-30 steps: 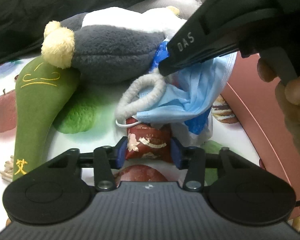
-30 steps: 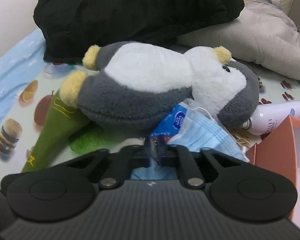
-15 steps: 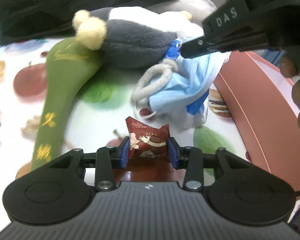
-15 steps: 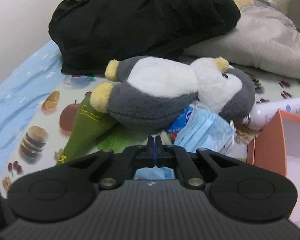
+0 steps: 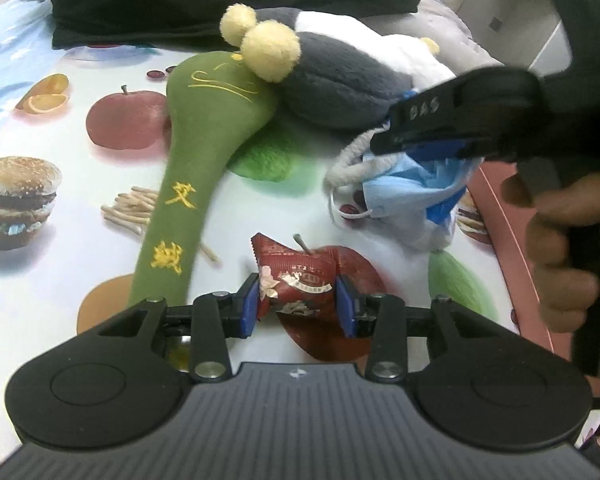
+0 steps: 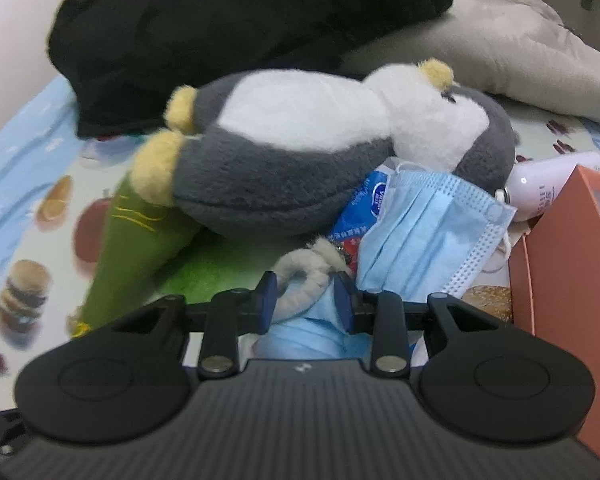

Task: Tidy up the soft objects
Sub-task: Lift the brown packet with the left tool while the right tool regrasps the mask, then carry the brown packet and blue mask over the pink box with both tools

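My left gripper (image 5: 298,304) is shut on a crinkled red snack packet (image 5: 296,276), held over the fruit-print cloth (image 5: 80,240), apart from the pile. A grey and white penguin plush (image 6: 300,160) lies on a green plush mallet (image 5: 196,152). In front of the penguin sit a blue face mask (image 6: 428,232), a white fuzzy loop (image 6: 304,264) and a blue packet (image 6: 368,204). My right gripper (image 6: 304,302) is over this pile with its jaws opening. The loop and a fold of mask lie between its pads, which do not press them.
An orange box (image 6: 568,280) stands at the right edge. A white bottle (image 6: 548,184) lies behind it. A black garment (image 6: 220,20) and a grey cushion (image 6: 500,52) fill the back. A hand (image 5: 560,248) grips the right tool's handle.
My left gripper has drawn the red packet back, away from the pile. The right gripper's jaws, shut before, have come apart over the loop and mask, closer to the pile.
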### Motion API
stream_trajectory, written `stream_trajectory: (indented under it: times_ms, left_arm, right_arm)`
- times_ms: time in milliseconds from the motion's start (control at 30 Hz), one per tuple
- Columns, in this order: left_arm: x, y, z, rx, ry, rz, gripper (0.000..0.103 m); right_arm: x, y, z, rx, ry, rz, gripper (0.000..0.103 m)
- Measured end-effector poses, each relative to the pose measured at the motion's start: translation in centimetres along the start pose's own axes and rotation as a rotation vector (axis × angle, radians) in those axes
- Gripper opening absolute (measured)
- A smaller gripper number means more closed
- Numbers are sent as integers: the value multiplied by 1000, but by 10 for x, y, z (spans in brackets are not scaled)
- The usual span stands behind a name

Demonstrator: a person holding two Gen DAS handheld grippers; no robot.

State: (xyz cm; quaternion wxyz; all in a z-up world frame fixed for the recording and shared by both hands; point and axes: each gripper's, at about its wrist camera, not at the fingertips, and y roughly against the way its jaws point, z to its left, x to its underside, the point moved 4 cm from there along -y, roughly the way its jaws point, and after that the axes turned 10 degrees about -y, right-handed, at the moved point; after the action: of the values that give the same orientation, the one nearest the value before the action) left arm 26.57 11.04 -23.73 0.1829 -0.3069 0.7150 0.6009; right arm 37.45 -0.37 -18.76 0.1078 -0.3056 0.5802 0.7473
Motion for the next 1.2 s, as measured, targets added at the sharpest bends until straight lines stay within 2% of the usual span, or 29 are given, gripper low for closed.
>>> stream_trajectory:
  times_ms: [100,233,367,600,667,867,1000,1100,1167,1200]
  left_arm:
    - [-4,-1,3,-5,-3,-5,45]
    - [-6,-1,8,-9,7,-5,45]
    - [-8,4,9,-12,13,-11,45]
    - [-14,30,7,-20,31,-46,45]
    - [-15,39,7,-21,38,-54,45]
    - [-11,70,2,-21,46,-76,45]
    - [0,87,0,-18,53,-78,45]
    - [8,90,2,-15,65,-67,45]
    - [12,91,5,-16,70,-61,45]
    - [13,91,6,-17,72,-57,45]
  right_arm:
    - [0,-12,-2,2,-20,17,34]
    - [-4,-13,-5,17,-31,-1,14]
    - [-6,-1,-5,-8,-32,-13,10]
    - [-5,45,0,-65,-34,-63,9]
    - [-2,59,2,-73,-29,-77,5]
    - [18,89,-1,-82,-31,-79,5]
    - [41,96,-12,-78,-79,-49,5]
    - [56,99,-21,-121,-156,-32,8]
    - [60,96,-23,-117,-187,-28,15]
    - [61,93,-24,-111,-199,-28,31]
